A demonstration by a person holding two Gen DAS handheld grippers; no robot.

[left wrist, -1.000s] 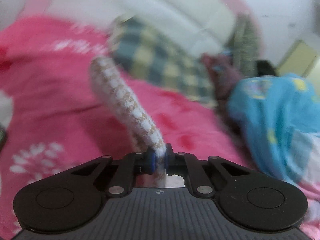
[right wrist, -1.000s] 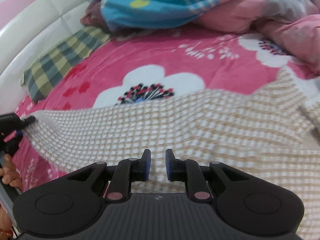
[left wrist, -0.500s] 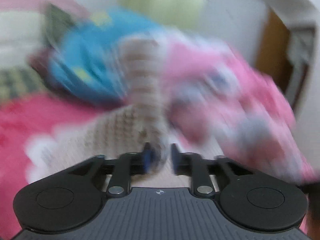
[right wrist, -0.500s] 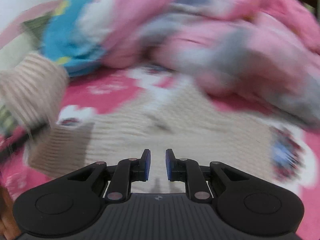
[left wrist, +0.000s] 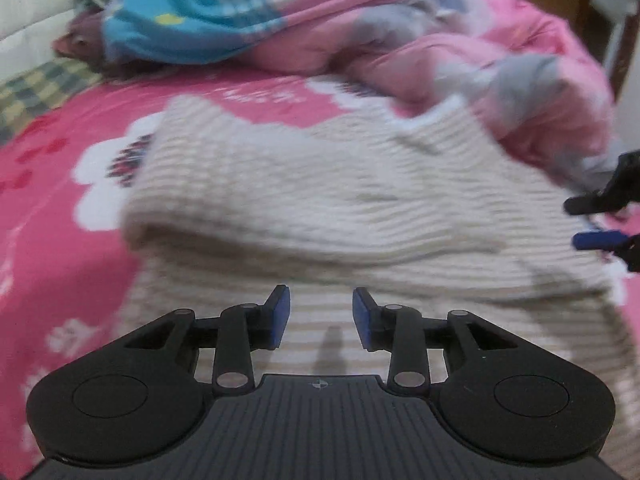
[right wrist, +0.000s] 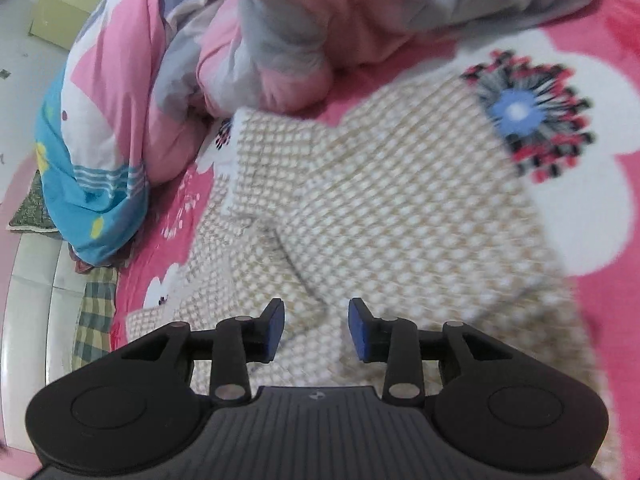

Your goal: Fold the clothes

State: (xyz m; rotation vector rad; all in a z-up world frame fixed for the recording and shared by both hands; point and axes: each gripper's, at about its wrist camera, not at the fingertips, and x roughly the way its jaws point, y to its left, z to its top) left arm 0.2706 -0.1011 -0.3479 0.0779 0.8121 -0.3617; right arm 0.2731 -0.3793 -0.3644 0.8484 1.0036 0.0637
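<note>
A beige-and-white checked knit garment lies folded over on itself on the pink flowered blanket. My left gripper hovers over its near edge, jaws opening, nothing between the pads. At the right edge of the left wrist view my right gripper shows beside the garment's right side, fingers apart. In the right wrist view the garment spreads below my right gripper, whose jaws are opening with only the lying fabric behind the gap. A folded flap's edge runs diagonally just ahead of it.
A rumpled pink, grey and blue quilt is heaped along the far side of the bed, touching the garment's far edge. A green plaid pillow lies at the far left by the white padded headboard. A doorway shows at the top right.
The left gripper, shut on the garment's edge a second ago, swung it across and let go. Both views rolled and swept sideways. Both jaws now stand wider and the garment lies doubled.
</note>
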